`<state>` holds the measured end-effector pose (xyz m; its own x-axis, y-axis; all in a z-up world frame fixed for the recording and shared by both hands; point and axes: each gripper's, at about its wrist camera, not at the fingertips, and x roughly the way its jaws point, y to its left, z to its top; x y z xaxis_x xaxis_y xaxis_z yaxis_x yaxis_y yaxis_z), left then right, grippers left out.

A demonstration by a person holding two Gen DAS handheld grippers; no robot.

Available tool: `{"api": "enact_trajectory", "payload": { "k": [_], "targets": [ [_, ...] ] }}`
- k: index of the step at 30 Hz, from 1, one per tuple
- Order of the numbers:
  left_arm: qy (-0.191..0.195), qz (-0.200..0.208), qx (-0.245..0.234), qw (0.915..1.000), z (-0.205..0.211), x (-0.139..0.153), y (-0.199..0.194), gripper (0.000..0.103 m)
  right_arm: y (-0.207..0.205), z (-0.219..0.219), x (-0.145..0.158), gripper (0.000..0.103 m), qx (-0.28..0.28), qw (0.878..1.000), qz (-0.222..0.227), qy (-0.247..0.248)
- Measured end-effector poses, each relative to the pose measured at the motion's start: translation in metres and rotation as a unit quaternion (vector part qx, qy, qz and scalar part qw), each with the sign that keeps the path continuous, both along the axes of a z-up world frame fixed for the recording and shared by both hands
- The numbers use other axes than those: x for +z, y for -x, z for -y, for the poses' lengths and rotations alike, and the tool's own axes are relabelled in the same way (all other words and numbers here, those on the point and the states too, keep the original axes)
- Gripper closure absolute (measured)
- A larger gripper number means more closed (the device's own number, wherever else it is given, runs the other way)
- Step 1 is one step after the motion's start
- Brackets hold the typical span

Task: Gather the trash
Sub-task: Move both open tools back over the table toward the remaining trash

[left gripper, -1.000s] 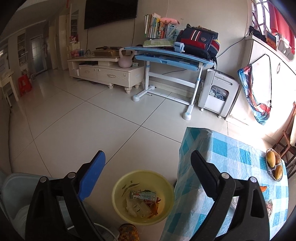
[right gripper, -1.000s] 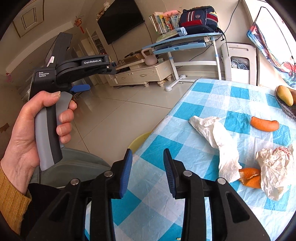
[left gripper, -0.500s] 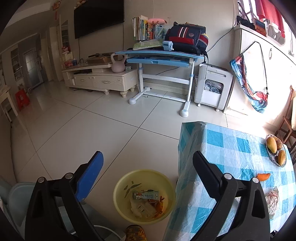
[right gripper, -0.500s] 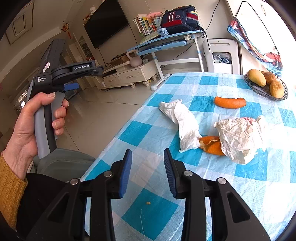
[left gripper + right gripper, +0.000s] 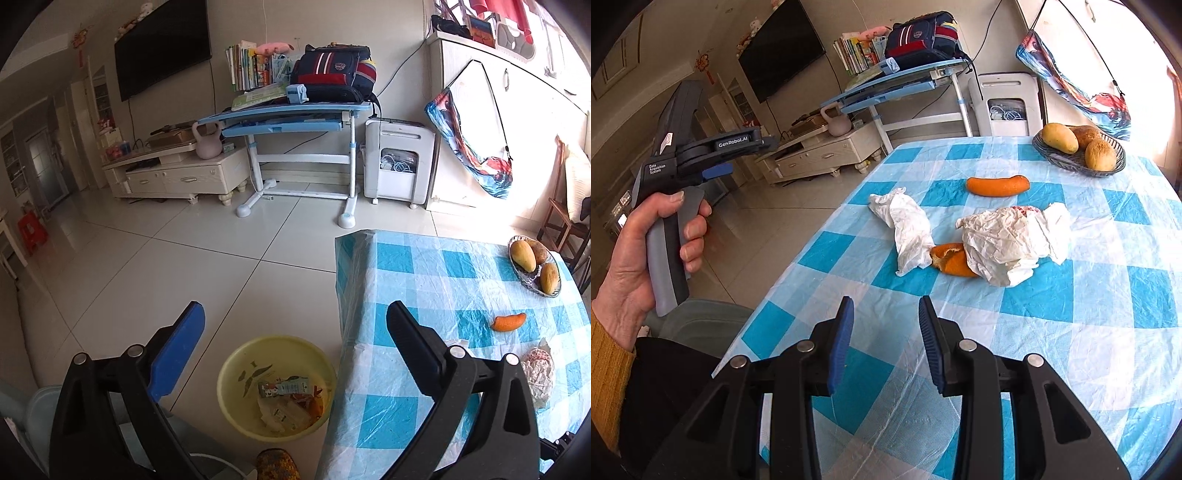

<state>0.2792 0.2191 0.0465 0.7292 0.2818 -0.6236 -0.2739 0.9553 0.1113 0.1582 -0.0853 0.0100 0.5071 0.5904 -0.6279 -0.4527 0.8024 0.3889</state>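
Swinging rightward since a moment ago, my left gripper [image 5: 291, 332] spreads wide, empty, over the yellow basin [image 5: 236, 373]. My right gripper [image 5: 885, 325], narrowly parted, holds nothing; crumpled tissue [image 5: 905, 225] lies ahead on the table [image 5: 1089, 332].

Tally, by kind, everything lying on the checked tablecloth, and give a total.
Crumpled white papers: 2
Orange peel pieces: 2
Fruit baskets: 1
Fruits in basket: 3
Total: 8
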Motion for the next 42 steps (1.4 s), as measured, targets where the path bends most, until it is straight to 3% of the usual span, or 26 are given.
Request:
{"api": "enact_trajectory", "payload": {
  "k": [11, 26, 36, 42],
  "targets": [
    [-0.018, -0.023, -0.055, 0.9981, 0.045, -0.012, 0.012, 0.007, 0.011, 0.028, 0.001, 0.063, -0.036, 0.999, -0.006, 0.008],
    [-0.019, -0.047, -0.077, 0.9957, 0.061, -0.026, 0.024, 0.007, 0.023, 0.032, -0.005, 0.063, -0.049, 0.998, -0.018, 0.018],
    [0.008, -0.051, -0.069, 0.9963, 0.053, -0.026, 0.021, 0.007, 0.014, 0.032, -0.015, 0.061, -0.050, 0.998, -0.033, 0.026],
    [0.003, -0.060, -0.078, 0.9951, 0.061, -0.031, 0.013, 0.007, -0.012, 0.043, -0.015, 0.060, -0.057, 0.997, -0.059, 0.012]
  ]
}}
